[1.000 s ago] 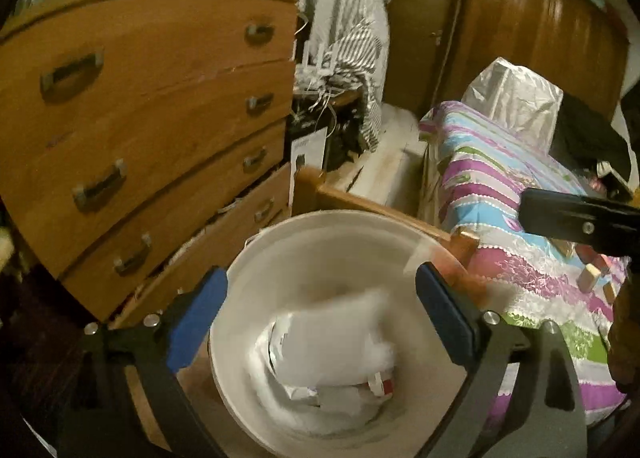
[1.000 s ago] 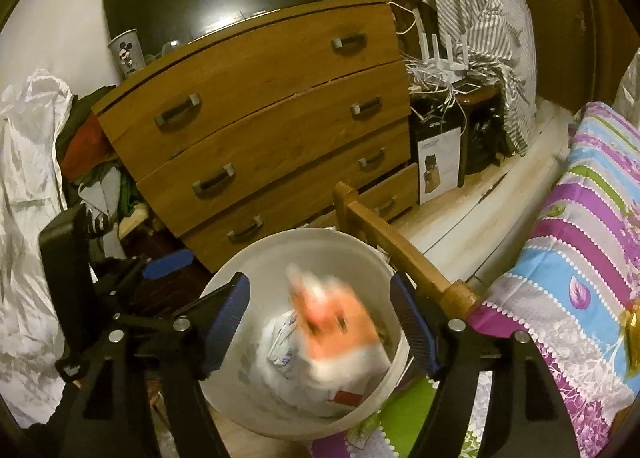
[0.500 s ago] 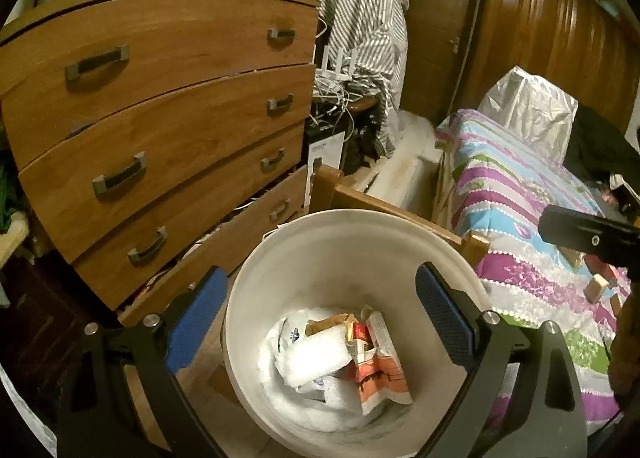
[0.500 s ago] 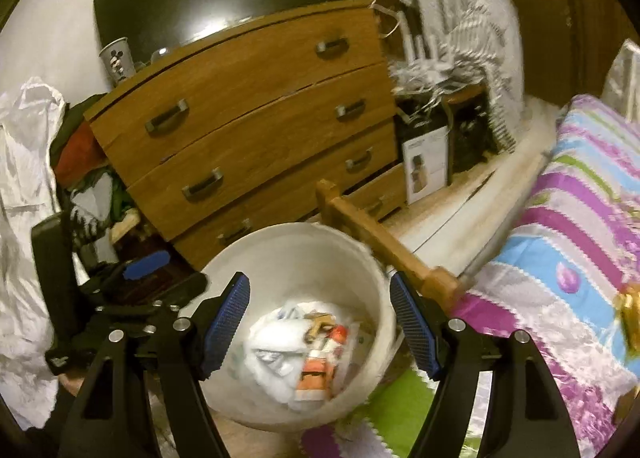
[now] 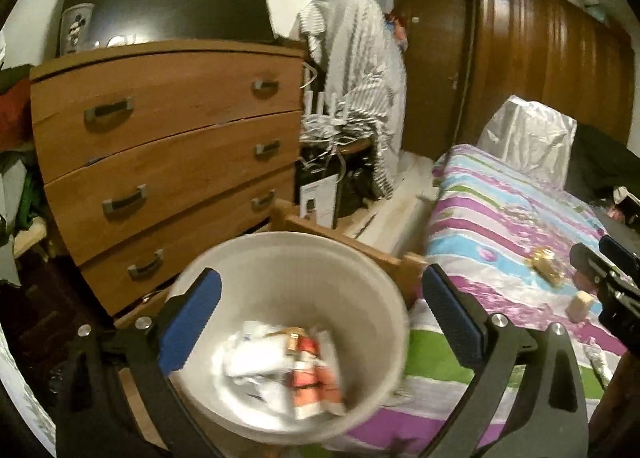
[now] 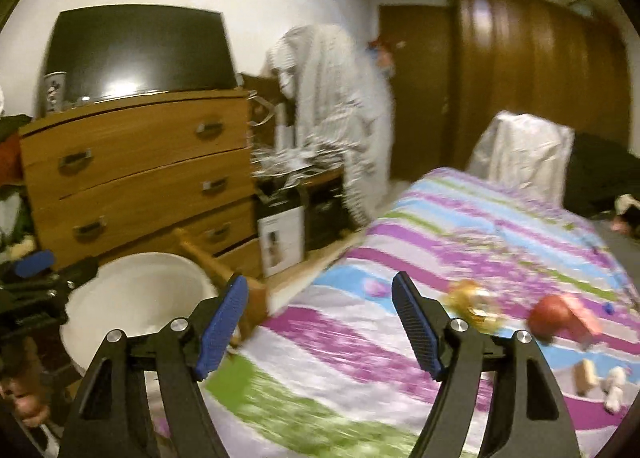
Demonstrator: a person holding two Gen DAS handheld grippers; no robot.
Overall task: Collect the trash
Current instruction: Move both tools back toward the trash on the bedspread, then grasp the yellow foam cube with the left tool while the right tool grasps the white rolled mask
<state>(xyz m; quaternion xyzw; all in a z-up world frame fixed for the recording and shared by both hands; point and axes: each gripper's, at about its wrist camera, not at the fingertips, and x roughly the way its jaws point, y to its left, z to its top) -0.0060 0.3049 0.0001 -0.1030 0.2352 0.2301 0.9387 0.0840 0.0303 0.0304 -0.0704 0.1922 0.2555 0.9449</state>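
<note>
A cluttered bedroom seen from two hand-held grippers. Largest in view is the bed, covered by a striped purple, blue and green bedspread (image 6: 460,242), with a wooden chest of drawers (image 5: 168,162) facing its foot end. Between them, on the floor against the bed's wooden footboard, stands a round white waste bin (image 5: 288,270).

The left gripper (image 5: 320,322) hangs directly above the bin, its blue-padded jaws spread wide and holding nothing. Inside the bin lies collected trash (image 5: 288,366) — crumpled white paper and a red-and-white wrapper (blurred, so no finer detail can be read). So part of the job looks done.

The right gripper (image 6: 320,326) points over the bedspread, jaws likewise wide apart and empty; the picture is smeared, which suggests it is swinging.

What is left, judging by the bedspread: several small items lie well apart from the bin, toward the right side of the bed. They include a crinkled yellow wrapper (image 6: 472,302), a round red object (image 6: 554,316) touching something pink, a small tan block (image 6: 584,374) and a little white scrap (image 6: 614,382) just beside it — too blurred to name more exactly. The task seems roughly mid-way.
</note>
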